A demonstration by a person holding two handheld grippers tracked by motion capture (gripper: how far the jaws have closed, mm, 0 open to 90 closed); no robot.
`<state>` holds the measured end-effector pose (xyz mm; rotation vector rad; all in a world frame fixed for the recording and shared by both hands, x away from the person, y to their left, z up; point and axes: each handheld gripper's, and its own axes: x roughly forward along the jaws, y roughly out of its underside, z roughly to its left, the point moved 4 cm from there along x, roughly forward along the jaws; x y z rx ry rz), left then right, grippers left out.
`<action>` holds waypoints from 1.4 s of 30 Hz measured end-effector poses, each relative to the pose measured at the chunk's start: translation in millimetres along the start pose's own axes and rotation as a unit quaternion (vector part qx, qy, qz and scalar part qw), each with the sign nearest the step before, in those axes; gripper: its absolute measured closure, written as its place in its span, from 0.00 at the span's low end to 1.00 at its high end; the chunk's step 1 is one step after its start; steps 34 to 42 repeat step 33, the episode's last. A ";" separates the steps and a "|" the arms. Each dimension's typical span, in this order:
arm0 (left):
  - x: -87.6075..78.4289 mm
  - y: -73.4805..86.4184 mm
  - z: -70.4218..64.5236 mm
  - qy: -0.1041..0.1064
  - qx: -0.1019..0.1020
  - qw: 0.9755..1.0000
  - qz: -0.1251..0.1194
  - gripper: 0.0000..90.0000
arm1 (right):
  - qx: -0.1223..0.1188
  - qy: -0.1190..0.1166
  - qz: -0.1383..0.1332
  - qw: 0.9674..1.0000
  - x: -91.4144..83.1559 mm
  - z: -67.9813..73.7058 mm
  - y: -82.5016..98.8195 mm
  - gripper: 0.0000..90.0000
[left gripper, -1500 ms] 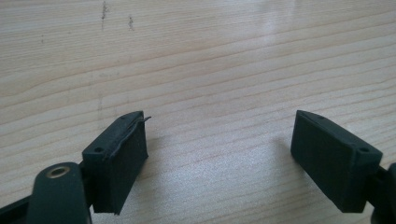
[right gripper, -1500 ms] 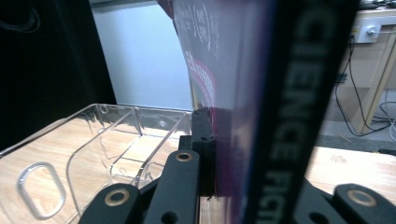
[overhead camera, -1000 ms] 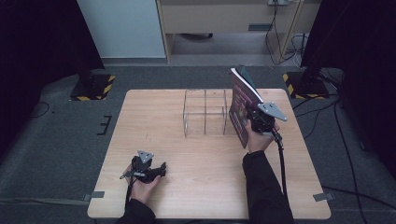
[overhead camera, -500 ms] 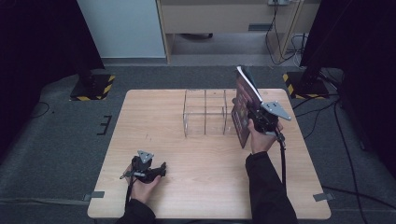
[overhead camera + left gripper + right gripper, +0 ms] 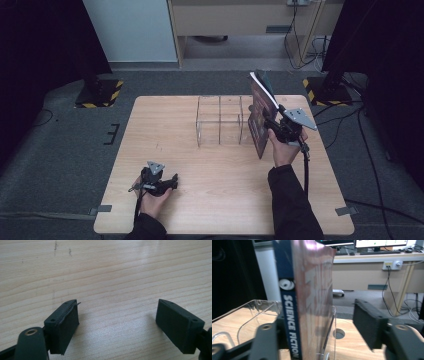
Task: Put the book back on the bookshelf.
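The book (image 5: 261,116) stands upright near the table's (image 5: 165,125) far right edge, leaning on the clear rack's (image 5: 220,120) right end, long axis vertical. The right gripper (image 5: 274,122) has just been opening, book between its jaws but unpinched. The left gripper (image 5: 172,181) idles open near the front edge.

Black tongs (image 5: 270,121), grey plate, dark sleeves

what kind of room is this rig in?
Probably a lab or office set up for recording: a wooden table ringed by black curtains, stands on hazard-striped bases, and a desk with monitors and loose cables behind.
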<state>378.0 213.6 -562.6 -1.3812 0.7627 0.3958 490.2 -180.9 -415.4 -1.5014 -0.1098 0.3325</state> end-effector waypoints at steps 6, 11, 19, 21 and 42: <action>0.0 0.0 0.0 0.000 0.000 1.000 0.000 0.19 | -0.008 -0.019 0.004 1.000 -6.2 4.7 -0.4 0.27; 0.0 0.0 0.0 0.000 0.000 1.000 0.000 0.19 | -0.024 -0.032 0.010 0.999 -14.5 11.4 -1.0 0.22; 0.1 -0.1 -0.1 0.000 -0.001 1.000 -0.001 0.19 | -0.032 -0.039 0.061 0.997 -29.8 9.3 18.3 0.16; 0.0 0.0 0.0 0.000 0.000 1.000 0.000 0.19 | -0.035 -0.039 0.068 0.996 -35.6 6.9 25.7 0.15; 0.0 0.0 0.0 0.000 0.000 1.000 0.000 0.19 | -0.032 -0.057 0.135 0.989 -66.5 -15.8 76.9 0.13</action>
